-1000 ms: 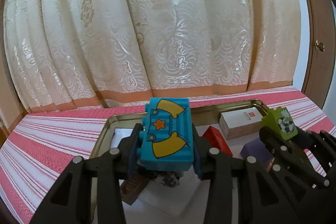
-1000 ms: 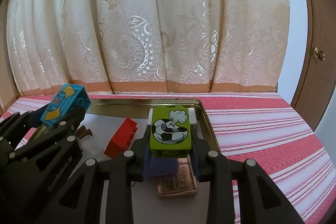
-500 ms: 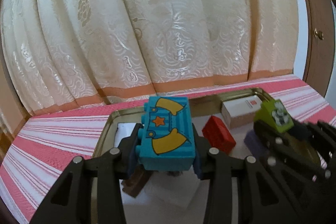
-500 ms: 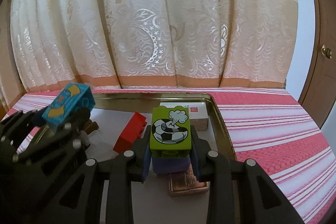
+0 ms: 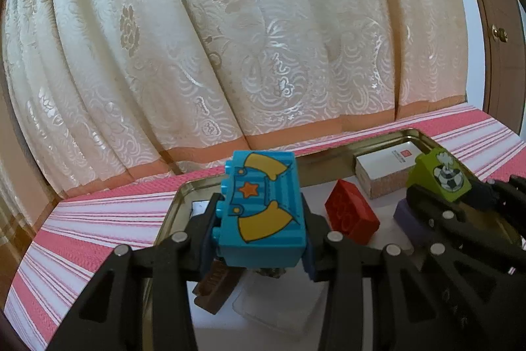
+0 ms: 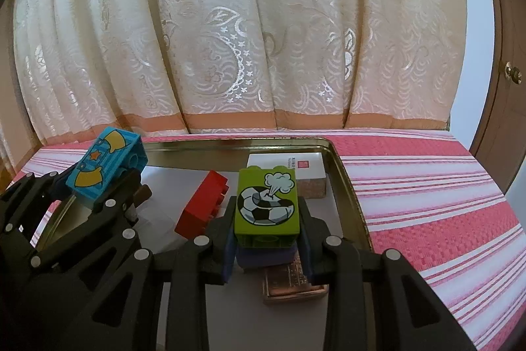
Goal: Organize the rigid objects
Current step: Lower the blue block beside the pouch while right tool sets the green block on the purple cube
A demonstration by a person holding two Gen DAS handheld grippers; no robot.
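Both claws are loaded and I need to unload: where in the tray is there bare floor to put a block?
Bare white floor lies between the red plastic brick and the gold metal tray back rim. Crowded: the right side, with the white cork-based box, purple block and copper bar.

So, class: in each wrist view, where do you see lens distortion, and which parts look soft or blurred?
Left wrist view: the curtain bows outward, dark vignette fills the corners, and the right gripper looks slightly soft. Right wrist view: the same bowing bends the door, while the green block is sharp.
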